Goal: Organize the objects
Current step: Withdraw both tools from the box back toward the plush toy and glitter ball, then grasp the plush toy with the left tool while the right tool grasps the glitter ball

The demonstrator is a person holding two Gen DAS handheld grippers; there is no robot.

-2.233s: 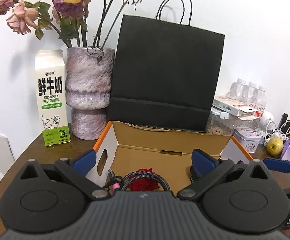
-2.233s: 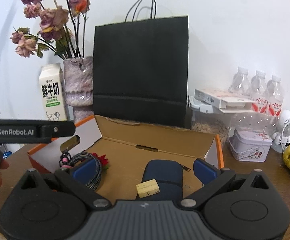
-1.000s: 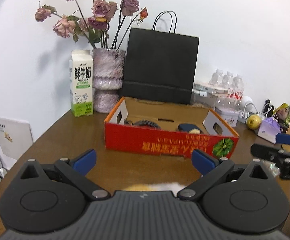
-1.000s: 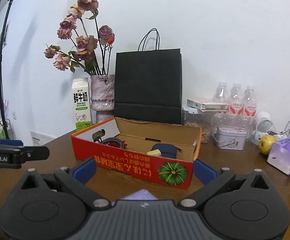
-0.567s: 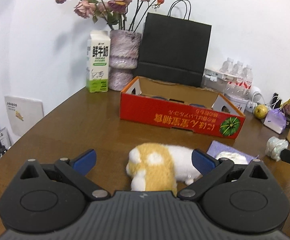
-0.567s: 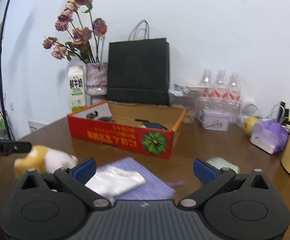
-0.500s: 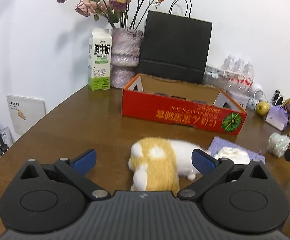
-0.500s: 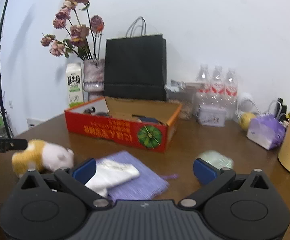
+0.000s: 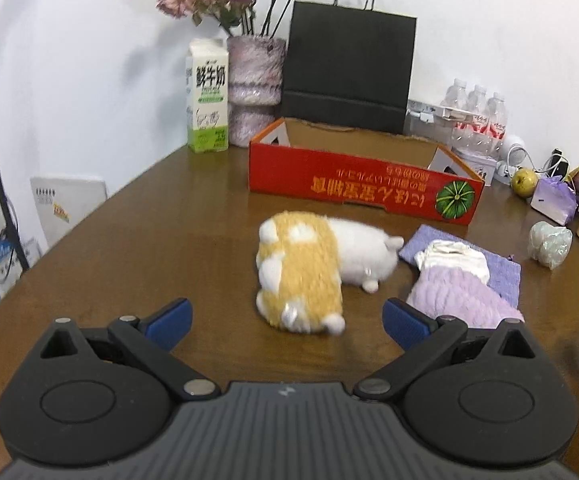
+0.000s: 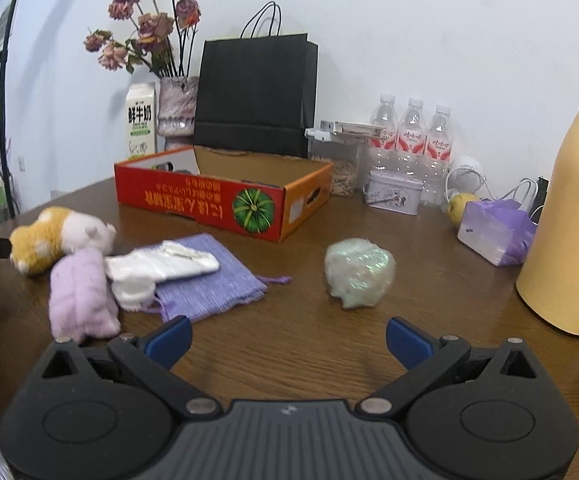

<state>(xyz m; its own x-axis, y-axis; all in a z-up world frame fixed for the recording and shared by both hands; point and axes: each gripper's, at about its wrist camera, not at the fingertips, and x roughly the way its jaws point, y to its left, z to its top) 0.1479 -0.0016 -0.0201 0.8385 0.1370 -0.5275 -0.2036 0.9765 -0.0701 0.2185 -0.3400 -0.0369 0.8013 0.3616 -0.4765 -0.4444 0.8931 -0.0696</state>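
Observation:
A red cardboard box (image 9: pixel 361 186) stands open on the brown table (image 9: pixel 161 232); it also shows in the right wrist view (image 10: pixel 209 204). In front of it lie an orange and white plush toy (image 9: pixel 309 268) (image 10: pixel 55 236), a lilac fluffy item (image 9: pixel 461 294) (image 10: pixel 79 296), a white cloth (image 10: pixel 161 266) on a purple pouch (image 10: pixel 209 282), and a pale green iridescent lump (image 10: pixel 359 272) (image 9: pixel 549 242). My left gripper (image 9: pixel 285 322) is open and empty just short of the plush toy. My right gripper (image 10: pixel 287 340) is open and empty, short of the green lump.
A black paper bag (image 9: pixel 349 68), a vase of dried roses (image 9: pixel 255 88) and a milk carton (image 9: pixel 207 116) stand behind the box. Water bottles (image 10: pixel 409 148), a tin (image 10: pixel 393 198), a purple wrapped pack (image 10: pixel 497 230) and a tall yellow flask (image 10: pixel 573 216) crowd the right side.
Both grippers have pulled back from over the box and lowered toward the near table. The plush toy, cloths and green lump have come into view in front of them.

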